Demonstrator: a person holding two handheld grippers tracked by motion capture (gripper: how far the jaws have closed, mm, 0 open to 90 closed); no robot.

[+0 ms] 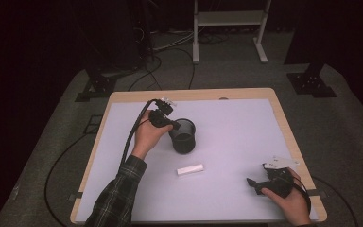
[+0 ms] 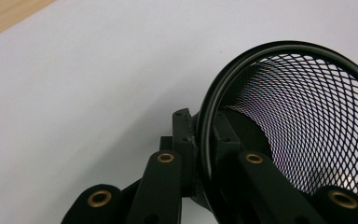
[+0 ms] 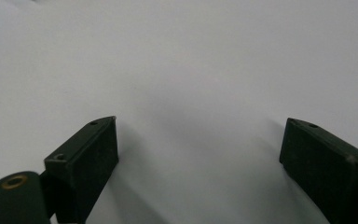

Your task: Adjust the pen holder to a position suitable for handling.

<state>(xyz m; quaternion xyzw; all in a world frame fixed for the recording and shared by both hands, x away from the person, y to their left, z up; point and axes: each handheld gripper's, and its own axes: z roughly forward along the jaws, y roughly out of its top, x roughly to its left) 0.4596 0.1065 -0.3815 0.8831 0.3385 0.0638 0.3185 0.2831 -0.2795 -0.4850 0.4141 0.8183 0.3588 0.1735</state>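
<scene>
A black mesh cup point(image 1: 184, 136) stands left of the table's middle, tilted toward the near side. My left gripper point(image 1: 172, 126) is shut on its rim. In the left gripper view the cup's rim point(image 2: 208, 122) runs between the two jaws, one inside the mesh wall and one outside. A small white eraser-like block point(image 1: 190, 169) lies flat on the mat, nearer than the cup. At the near right corner my right gripper point(image 1: 252, 184) rests low over the mat. Its jaws stand wide apart in the right gripper view point(image 3: 198, 149), with bare mat between them.
A pale mat point(image 1: 236, 127) covers the wooden table point(image 1: 189, 94). Cables trail from both grippers; the left one loops along the left forearm. A white frame point(image 1: 229, 28) and black stands sit on the floor beyond the table.
</scene>
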